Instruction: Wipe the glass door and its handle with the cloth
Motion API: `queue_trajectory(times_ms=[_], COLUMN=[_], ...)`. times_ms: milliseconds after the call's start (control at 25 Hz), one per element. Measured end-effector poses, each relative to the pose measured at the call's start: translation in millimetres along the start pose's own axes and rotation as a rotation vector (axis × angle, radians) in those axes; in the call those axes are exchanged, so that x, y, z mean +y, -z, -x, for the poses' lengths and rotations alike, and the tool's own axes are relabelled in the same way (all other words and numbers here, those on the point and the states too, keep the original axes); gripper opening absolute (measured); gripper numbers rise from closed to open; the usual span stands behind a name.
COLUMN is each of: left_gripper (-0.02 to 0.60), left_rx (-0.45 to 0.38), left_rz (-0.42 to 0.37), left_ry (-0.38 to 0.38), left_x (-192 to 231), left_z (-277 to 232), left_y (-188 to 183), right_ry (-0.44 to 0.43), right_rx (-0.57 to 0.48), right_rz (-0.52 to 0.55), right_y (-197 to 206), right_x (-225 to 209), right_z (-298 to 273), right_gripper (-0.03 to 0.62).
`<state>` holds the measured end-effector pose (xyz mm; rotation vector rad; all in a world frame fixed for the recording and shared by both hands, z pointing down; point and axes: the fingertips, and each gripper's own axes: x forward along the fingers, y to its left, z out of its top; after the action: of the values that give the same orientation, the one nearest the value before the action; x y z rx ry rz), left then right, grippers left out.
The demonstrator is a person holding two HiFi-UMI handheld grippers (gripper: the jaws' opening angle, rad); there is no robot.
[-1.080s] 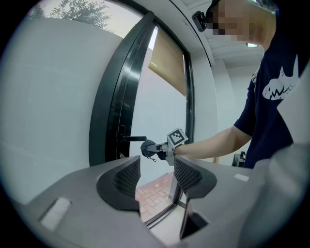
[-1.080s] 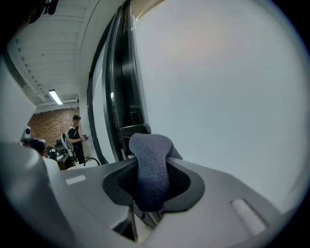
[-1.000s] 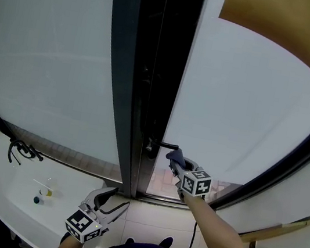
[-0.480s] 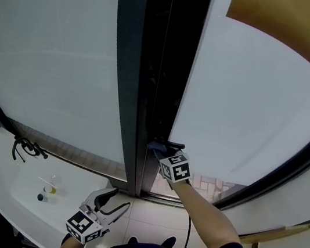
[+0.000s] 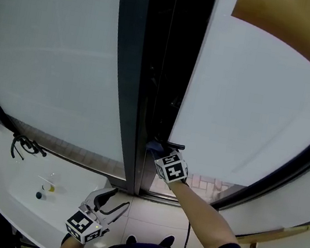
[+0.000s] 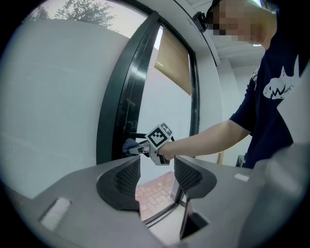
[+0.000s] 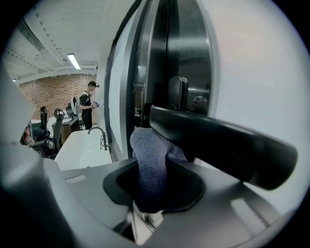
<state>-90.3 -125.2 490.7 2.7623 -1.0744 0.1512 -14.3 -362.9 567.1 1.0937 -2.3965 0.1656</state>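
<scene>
The glass door [image 5: 252,107] is frosted white in a dark frame [image 5: 151,78]. Its black lever handle [image 5: 172,146] sticks out just above my right gripper [image 5: 155,148], which is shut on a blue-grey cloth [image 5: 152,146]. In the right gripper view the cloth [image 7: 150,160] bulges from the jaws and presses against the handle [image 7: 218,140] near where it meets the frame. My left gripper [image 5: 114,197] hangs low by the floor, open and empty. Over its open jaws, the left gripper view shows the right gripper [image 6: 133,147] with the cloth [image 6: 128,145] at the handle [image 6: 138,135].
A white counter [image 5: 7,196] with a black faucet [image 5: 21,148] and a small bottle [image 5: 49,189] runs along the lower left. A wooden pole [image 5: 277,235] leans at the lower right. Far behind the sink in the right gripper view stands a person [image 7: 89,104].
My right gripper has carried the cloth left along the handle, from its free end toward the door frame. The left gripper has stayed put.
</scene>
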Motion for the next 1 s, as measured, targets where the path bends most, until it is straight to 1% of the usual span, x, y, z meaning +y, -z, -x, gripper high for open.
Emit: queue_trajectory(times_ms=[120, 240, 440, 520, 600, 680, 760, 920, 1000], left_gripper=[0.215, 0.215, 0.215, 0.215, 0.215, 0.215, 0.215, 0.215, 0.215], left_rx=[0.001, -0.001, 0.0, 0.0, 0.006, 0.016, 0.023, 0.024, 0.03], left_rz=[-0.001, 0.001, 0.0, -0.001, 0.002, 0.005, 0.006, 0.001, 0.004], left_ry=[0.007, 0.013, 0.014, 0.017, 0.014, 0.007, 0.001, -0.001, -0.008], left_x=[0, 1, 0, 0, 0, 2, 2, 4, 4], left_z=[-4, -5, -8, -8, -7, -7, -6, -5, -4], left_y=[0, 2, -3, -1, 0, -1, -1, 6, 6], right_ry=[0.008, 0.006, 0.018, 0.01, -0.019, -0.056, -0.082, -0.109, -0.113], right_rx=[0.017, 0.053, 0.131, 0.167, 0.185, 0.186, 0.173, 0.139, 0.14], right_rz=[-0.003, -0.021, -0.064, -0.091, -0.131, -0.178, -0.241, -0.412, -0.463], right_y=[5, 19, 55, 74, 90, 95, 92, 75, 68], right_x=[-2, -5, -13, -11, -4, 5, 10, 5, 1], right_z=[0, 0, 0, 1, 0, -4, -12, -30, -37], right_gripper=[0.1, 0.1, 0.1, 0.1, 0.1, 0.1, 0.1, 0.1, 0.1])
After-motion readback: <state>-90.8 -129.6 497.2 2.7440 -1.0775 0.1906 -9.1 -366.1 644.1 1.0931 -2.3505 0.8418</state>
